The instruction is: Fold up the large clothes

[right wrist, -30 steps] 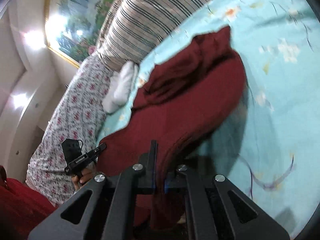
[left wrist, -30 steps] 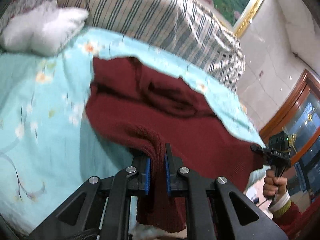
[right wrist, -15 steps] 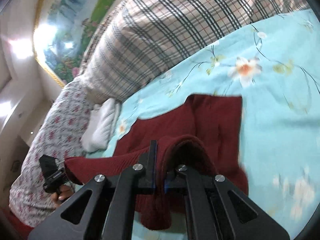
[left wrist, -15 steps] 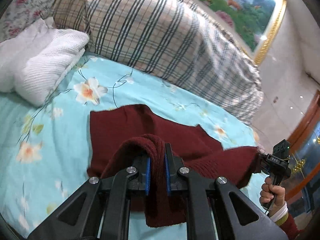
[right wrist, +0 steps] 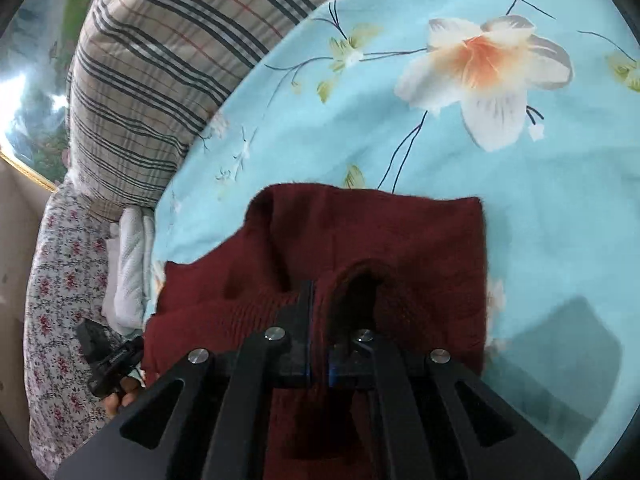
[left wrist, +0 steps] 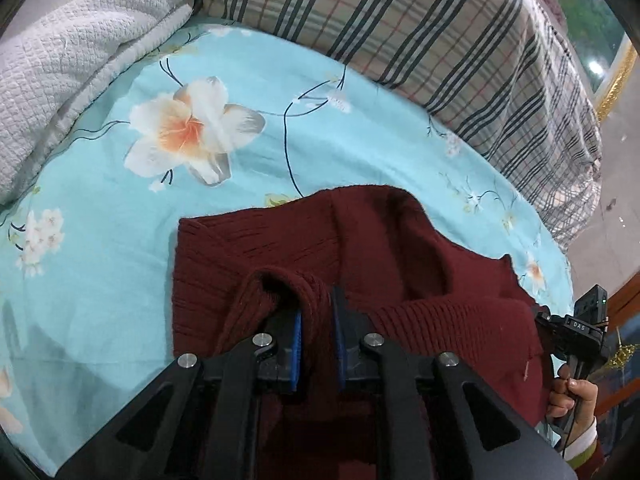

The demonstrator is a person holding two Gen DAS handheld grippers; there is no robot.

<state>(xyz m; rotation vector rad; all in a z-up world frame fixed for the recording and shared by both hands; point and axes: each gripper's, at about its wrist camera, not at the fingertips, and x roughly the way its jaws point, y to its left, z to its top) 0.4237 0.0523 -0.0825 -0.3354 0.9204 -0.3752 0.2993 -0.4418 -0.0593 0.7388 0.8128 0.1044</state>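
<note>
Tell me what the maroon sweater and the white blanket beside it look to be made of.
Maroon sweater: soft rib knit, wool or acrylic by the look; raised ribs and a fuzzy matte edge show. White blanket: waffle-weave cotton, probably; a grid of small matte dimples covers it. Fibre content can't be confirmed from these views.

One maroon sweater [left wrist: 384,248], two claws [left wrist: 316,312] [right wrist: 318,322], one plaid pillow [left wrist: 440,28].

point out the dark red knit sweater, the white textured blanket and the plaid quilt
dark red knit sweater [left wrist: 400,248], left wrist view, flat upper panel
white textured blanket [left wrist: 80,48], left wrist view, top fold
beige plaid quilt [right wrist: 160,60], right wrist view, middle
</note>
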